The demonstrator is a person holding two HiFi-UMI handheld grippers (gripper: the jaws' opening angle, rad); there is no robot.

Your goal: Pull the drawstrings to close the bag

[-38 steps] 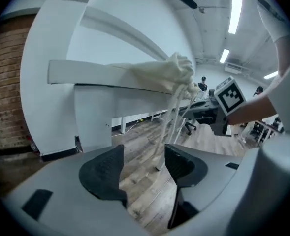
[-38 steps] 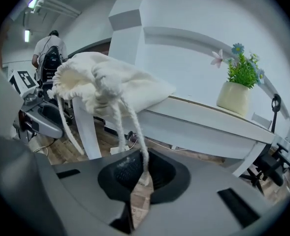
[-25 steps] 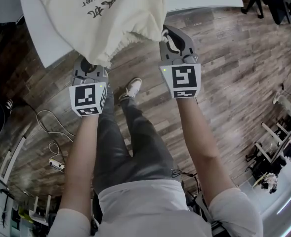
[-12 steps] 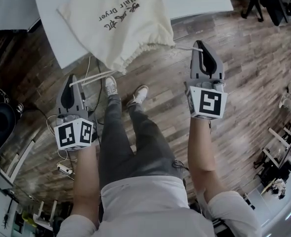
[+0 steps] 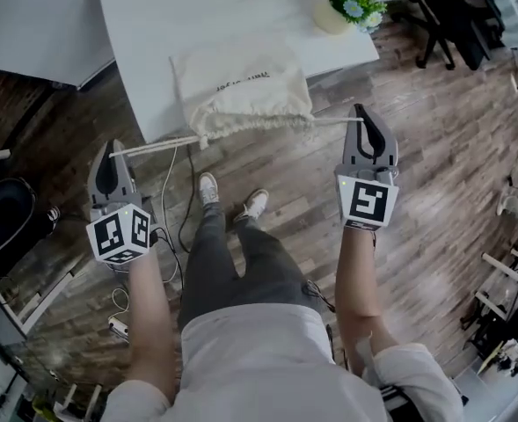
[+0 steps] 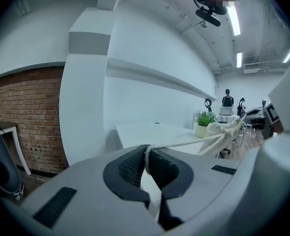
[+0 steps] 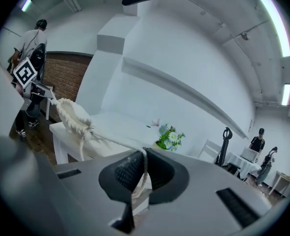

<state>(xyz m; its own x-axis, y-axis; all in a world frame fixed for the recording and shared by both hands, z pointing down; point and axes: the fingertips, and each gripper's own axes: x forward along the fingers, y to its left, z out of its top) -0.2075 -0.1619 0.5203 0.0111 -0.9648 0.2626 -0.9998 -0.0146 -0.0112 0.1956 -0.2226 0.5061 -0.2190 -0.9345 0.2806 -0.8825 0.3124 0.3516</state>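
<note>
Bag (image 5: 241, 90) cinched, cords taut both ways

It lies upper centre in the head view, at the near edge of the white table (image 5: 153, 25), its mouth gathered and seemingly shut. The left drawstring (image 5: 157, 145) stretches to the left gripper (image 5: 109, 148) at mid-left, whose jaws are pinched tight on it. The right drawstring (image 5: 329, 121) reaches the right gripper (image 5: 361, 112), whose jaws are likewise clamped on cord.

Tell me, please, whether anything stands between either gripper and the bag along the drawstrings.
Nothing visible does. The left gripper is shut on the left drawstring, the right gripper on the right drawstring, and both run through open air to the gathered mouth of the bag on the table.
</note>
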